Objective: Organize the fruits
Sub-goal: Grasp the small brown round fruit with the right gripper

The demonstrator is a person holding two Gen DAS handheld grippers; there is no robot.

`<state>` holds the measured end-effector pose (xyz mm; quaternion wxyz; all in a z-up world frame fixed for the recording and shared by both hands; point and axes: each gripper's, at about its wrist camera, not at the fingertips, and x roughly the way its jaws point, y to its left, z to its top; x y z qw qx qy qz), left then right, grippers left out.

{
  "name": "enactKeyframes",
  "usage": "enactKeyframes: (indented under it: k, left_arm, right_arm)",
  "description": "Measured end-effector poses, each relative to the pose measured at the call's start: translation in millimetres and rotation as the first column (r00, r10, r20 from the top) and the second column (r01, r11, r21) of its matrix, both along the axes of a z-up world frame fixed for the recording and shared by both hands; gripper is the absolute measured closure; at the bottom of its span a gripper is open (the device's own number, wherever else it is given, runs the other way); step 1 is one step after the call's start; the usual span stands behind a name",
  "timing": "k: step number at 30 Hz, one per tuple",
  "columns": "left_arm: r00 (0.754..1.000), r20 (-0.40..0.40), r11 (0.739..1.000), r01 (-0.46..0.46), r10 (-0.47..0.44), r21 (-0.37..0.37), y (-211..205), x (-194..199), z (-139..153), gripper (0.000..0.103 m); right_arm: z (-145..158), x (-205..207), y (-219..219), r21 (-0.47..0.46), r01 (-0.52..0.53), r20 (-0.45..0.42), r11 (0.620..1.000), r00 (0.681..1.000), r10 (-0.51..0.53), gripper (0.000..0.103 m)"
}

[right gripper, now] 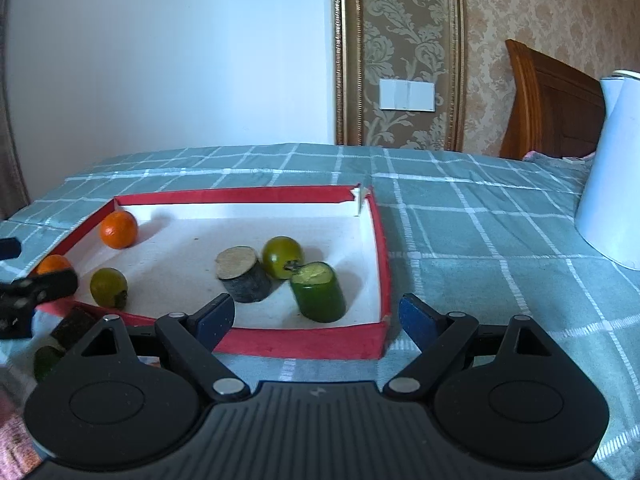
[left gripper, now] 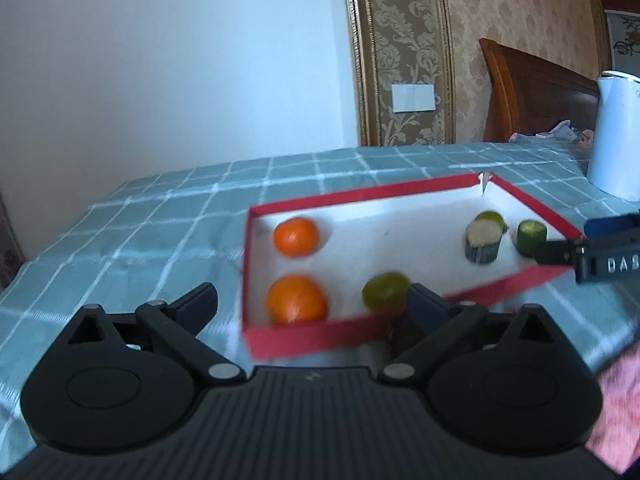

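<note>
Left gripper (left gripper: 312, 300) wide open, empty, poised at the near wall of the red tray (left gripper: 304, 338); nearest fruit, a green one (left gripper: 386, 290), lies just ahead, right of centre; two oranges (left gripper: 297, 299) to its left; right gripper (right gripper: 316, 312) likewise open, empty, facing the cucumber piece (right gripper: 318, 292); a dark block (right gripper: 74, 326) and green item outside the tray remain unsorted; tray wall obstructs a low approach.

box (right gripper: 382, 264) on tablecloth (right gripper: 480, 240) | oranges (right gripper: 119, 229) left inside | kettle (right gripper: 612, 184) right
</note>
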<state>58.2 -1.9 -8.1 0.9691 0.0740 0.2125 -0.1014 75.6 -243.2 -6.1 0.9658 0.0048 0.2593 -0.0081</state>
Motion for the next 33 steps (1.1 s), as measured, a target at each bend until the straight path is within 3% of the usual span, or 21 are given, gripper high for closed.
enactKeyframes:
  k: [5,11,18,23,26,28,33]
  left_arm:
    - [0.999,-0.029,0.999,-0.037,0.037,-0.021,21,-16,-12,0.001]
    - [0.99,-0.11,0.989,-0.097,0.085,-0.109,47,-12,-15,0.0]
    - [0.968,-0.218,0.973,-0.163,0.126,-0.161,64,-1,-23,0.0]
    - [0.964,-0.226,0.98,-0.166,0.138,-0.11,57,1,-25,0.0]
    - [0.965,-0.226,0.979,-0.166,0.136,-0.117,58,1,-25,0.0]
    - [0.965,-0.225,0.978,-0.165,0.134,-0.125,59,1,-25,0.0]
    - [0.965,-0.226,0.978,-0.165,0.134,-0.128,60,2,-25,0.0]
  right_arm:
    - [0,-8,13,-0.024,-0.055,0.008,0.998,0.998,0.056,0.013]
    - [-2,-26,33,-0.057,-0.153,0.032,0.987,0.987,0.155,0.013]
    - [-10,-24,46,-0.075,-0.212,-0.022,0.974,0.977,0.211,0.035]
    - [-13,-24,50,-0.071,-0.257,-0.043,0.964,0.966,0.255,0.039]
    - [-18,-24,59,-0.093,-0.293,-0.066,0.952,0.955,0.288,0.048]
    - [-21,-21,63,-0.105,-0.3,-0.098,0.948,0.952,0.29,0.063]
    - [-21,-20,61,-0.084,-0.29,-0.099,0.953,0.954,0.282,0.071]
